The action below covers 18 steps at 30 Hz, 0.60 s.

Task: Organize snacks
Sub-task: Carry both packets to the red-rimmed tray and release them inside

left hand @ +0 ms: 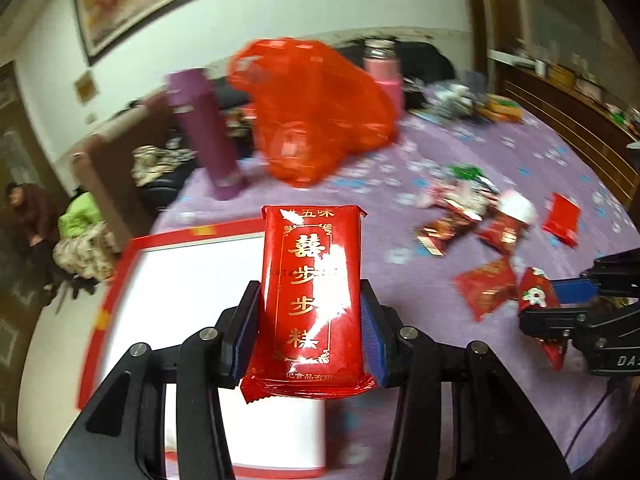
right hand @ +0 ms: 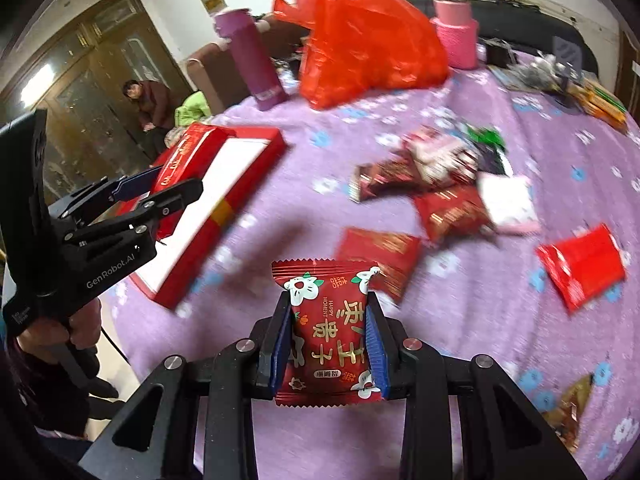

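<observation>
My left gripper is shut on a long red cake packet with gold characters, held above the right edge of an open red box with a white inside. In the right wrist view the left gripper holds that packet over the box. My right gripper is shut on a dark red snack packet with white flowers, above the purple cloth. It shows in the left wrist view at the right edge with its packet. Several loose snack packets lie on the cloth.
A red plastic bag, a purple flask and a pink flask stand at the back of the round table with the purple flowered cloth. Clutter lies at the far right. Two people sit beyond the table.
</observation>
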{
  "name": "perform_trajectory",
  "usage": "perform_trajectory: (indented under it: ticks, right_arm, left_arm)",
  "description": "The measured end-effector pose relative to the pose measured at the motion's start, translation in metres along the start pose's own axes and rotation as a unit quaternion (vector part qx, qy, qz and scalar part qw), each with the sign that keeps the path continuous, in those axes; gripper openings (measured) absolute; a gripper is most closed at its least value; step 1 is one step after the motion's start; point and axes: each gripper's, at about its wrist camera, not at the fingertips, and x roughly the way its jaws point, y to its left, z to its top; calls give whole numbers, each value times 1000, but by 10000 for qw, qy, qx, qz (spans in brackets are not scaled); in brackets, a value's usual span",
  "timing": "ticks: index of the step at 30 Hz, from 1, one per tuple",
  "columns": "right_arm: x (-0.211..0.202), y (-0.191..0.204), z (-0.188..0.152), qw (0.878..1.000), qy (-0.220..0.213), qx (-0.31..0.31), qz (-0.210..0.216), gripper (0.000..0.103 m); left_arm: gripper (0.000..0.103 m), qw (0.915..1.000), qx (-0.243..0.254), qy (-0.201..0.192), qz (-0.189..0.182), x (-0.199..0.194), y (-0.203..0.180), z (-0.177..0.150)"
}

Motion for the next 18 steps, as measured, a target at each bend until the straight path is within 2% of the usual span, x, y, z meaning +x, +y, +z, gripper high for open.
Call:
perform_trajectory:
  ticks: [3,8,18]
  right_arm:
    - [10,23,15,9998,-33,-62,204,34]
    - [29,56,34,9986,-22,-139,511,34]
    - [80,119,69,9941,180,-447,967,34]
  left_arm:
    - [44,9993,-200,-5,309,1,27,-7]
    - [44,9965,-543,133,626,13,69,-24]
    - [45,9918,-888,371,843,36,106,-44]
